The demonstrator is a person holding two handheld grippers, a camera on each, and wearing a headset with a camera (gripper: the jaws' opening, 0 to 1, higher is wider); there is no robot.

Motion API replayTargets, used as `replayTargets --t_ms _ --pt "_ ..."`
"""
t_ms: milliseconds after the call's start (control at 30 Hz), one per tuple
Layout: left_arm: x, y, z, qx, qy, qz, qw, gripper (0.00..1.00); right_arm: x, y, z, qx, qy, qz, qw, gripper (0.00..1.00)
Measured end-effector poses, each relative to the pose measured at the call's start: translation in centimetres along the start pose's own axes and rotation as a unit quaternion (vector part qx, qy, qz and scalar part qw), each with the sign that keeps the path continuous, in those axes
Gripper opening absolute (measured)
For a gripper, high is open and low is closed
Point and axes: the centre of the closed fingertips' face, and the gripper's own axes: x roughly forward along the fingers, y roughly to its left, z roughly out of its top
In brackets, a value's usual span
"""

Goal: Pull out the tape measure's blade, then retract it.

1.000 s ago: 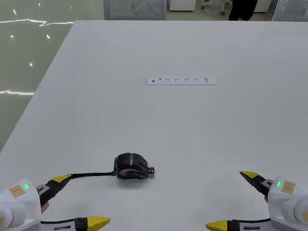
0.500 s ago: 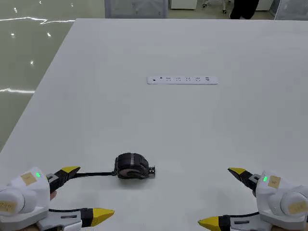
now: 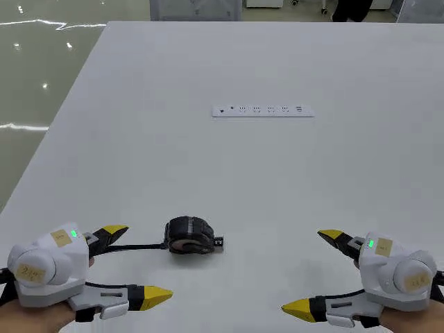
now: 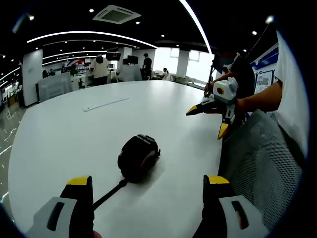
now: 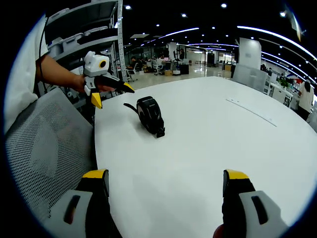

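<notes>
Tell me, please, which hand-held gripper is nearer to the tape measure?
Left. The left hand-held gripper sits just left of the tape measure; the right hand-held gripper is farther off to its right.

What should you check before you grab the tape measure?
1. Tape measure lies flat on the table, between both grippers: ok.
2. Left gripper has its jaws wide open: ok.
3. Right gripper has its jaws wide open: ok.
4. Blade is wound in, with the hook at the case's mouth: ok.
5. Strap is free of the left gripper's jaws: cannot tell, as it runs right up to one of them.
6. Power strip is far from the tape measure: ok.
</notes>
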Motion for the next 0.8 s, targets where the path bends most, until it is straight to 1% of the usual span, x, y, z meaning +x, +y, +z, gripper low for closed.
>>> replayTargets --t_ms 233,367,533,800 --pt "0.8 0.3 0.3 0.013 0.007 -0.009 0.9999 0.88 0.5 -0.2 0.3 -0.007 0.002 0.007 0.9999 0.89" --pt "1.2 0.5 0.6 0.020 0.009 -0.014 0.9997 0.87 0.7 -0.2 0.2 -0.017 0.006 0.010 0.9998 0.86" --pt "1.7 0.5 0.8 0.030 0.016 -0.020 0.9992 0.85 1.0 -0.3 0.3 -0.019 0.008 0.015 0.9997 0.84" --pt "2.7 0.5 1.0 0.033 0.017 -0.028 0.9989 0.84 1.7 -0.6 0.3 -0.025 0.012 0.021 0.9994 0.82"
